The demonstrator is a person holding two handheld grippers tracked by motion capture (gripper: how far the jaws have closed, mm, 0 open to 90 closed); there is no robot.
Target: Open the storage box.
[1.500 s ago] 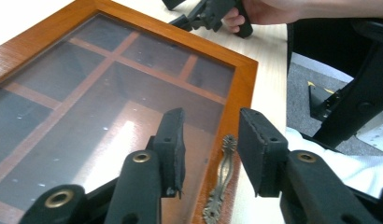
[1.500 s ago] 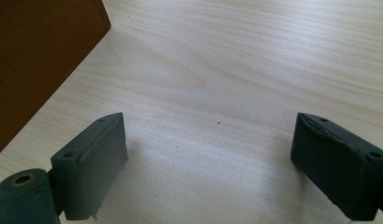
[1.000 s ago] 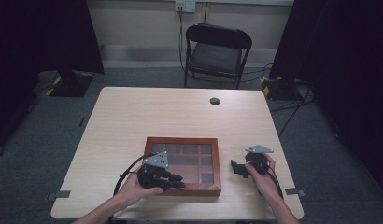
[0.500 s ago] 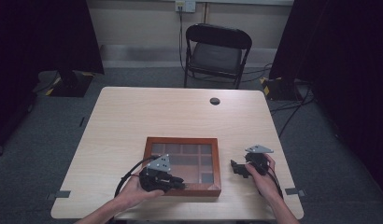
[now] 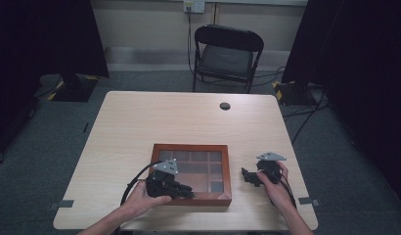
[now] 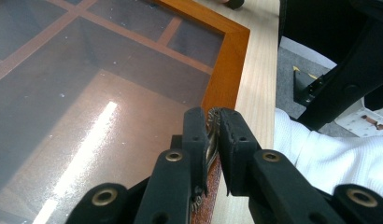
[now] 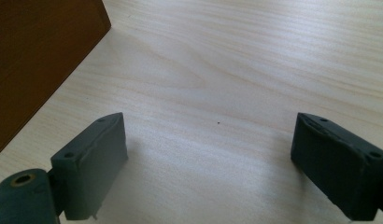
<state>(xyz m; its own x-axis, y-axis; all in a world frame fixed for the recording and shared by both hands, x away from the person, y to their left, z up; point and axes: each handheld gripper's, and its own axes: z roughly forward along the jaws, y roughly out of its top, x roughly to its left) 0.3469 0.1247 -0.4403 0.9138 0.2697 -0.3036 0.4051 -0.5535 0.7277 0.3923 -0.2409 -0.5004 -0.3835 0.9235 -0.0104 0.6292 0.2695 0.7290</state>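
Jaws of left gripper point(image 6: 213, 140) clamped on metal latch point(image 6: 211, 135) of glass-lidded wooden box point(image 5: 191, 172), right gripper point(image 7: 208, 158) jaws apart over table point(image 7: 236, 70).

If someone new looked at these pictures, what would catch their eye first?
The wooden glass-lidded box at the table's near edge, with the left gripper pinching a small metal clasp on its front rim. Beside it, the right gripper rests open over bare tabletop.

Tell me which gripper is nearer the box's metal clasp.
Left. The left gripper is shut on the metal clasp at the wooden box's front edge; the right gripper rests open on the table, off the box's right side.
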